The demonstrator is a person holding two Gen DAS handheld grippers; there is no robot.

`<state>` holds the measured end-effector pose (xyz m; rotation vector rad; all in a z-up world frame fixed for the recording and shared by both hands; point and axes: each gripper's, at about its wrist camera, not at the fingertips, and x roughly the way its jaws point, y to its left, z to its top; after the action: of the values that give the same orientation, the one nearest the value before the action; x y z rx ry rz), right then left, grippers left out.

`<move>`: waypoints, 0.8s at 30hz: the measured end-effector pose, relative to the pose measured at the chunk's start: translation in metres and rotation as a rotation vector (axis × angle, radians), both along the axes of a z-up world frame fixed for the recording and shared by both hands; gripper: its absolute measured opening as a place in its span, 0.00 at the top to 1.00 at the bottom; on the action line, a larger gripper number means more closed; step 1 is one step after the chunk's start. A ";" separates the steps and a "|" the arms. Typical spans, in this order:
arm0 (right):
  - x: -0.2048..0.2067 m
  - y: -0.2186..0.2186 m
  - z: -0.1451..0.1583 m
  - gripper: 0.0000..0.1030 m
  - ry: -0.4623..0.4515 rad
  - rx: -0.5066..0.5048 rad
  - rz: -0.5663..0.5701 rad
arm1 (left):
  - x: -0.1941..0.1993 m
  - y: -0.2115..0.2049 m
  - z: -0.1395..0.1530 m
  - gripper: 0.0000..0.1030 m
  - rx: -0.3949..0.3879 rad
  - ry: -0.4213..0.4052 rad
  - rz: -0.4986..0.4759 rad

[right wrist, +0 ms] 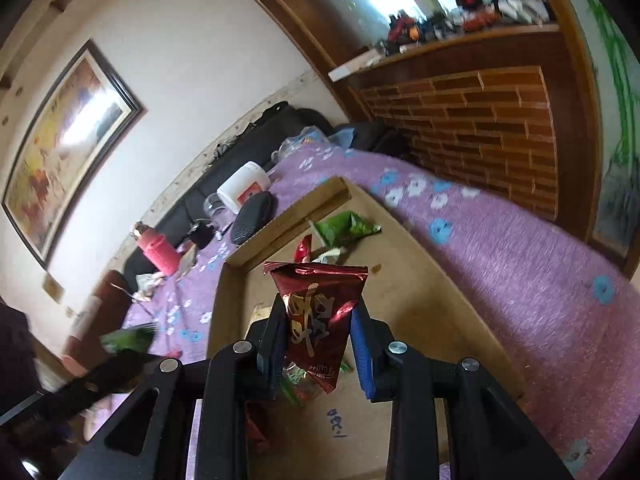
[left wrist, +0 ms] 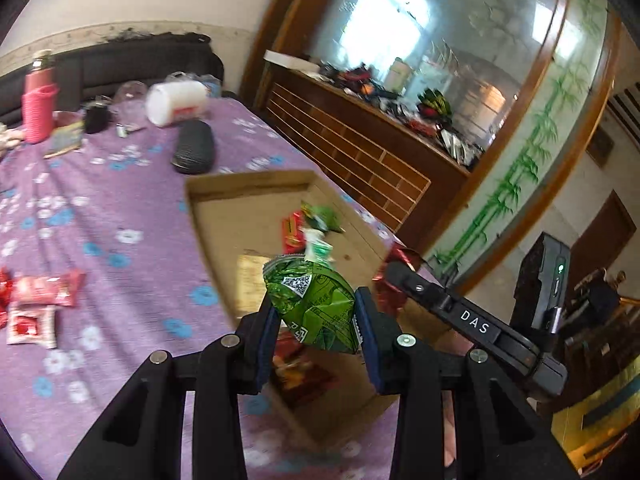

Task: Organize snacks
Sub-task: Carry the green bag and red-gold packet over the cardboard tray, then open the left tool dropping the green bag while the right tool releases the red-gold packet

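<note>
My left gripper [left wrist: 316,316] is shut on a green snack packet [left wrist: 314,304], held over the near half of an open cardboard box [left wrist: 256,200]. Inside the box lie a green packet [left wrist: 322,216], a red one [left wrist: 292,232] and more red wrappers near my fingers. My right gripper [right wrist: 318,332] is shut on a dark red foil packet [right wrist: 316,312] above the same cardboard box [right wrist: 408,292], where a green packet [right wrist: 344,226] lies at the far end. The right gripper's arm [left wrist: 464,316] reaches in from the right in the left wrist view, red foil at its tip.
The box rests on a purple flowered cloth [left wrist: 100,216]. Loose red packets [left wrist: 36,304] lie left of it. Behind the box sit a black case [left wrist: 194,148], a white jar [left wrist: 176,102] and a pink bottle [left wrist: 38,108]. A wooden cabinet [left wrist: 360,148] stands to the right.
</note>
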<state>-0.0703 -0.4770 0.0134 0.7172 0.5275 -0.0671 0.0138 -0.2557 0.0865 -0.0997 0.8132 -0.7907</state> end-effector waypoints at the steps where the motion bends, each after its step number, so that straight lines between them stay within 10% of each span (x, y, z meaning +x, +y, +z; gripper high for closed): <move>1: 0.000 0.000 0.000 0.70 -0.002 0.008 0.005 | 0.001 -0.009 -0.004 0.65 0.009 0.006 -0.009; 24: 0.013 0.006 -0.014 0.68 0.108 -0.051 -0.034 | -0.002 -0.052 -0.059 0.65 0.105 0.008 -0.104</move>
<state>-0.0577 -0.4706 -0.0003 0.6753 0.6148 -0.1507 0.0118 -0.3078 0.0280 0.0334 0.8711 -0.8443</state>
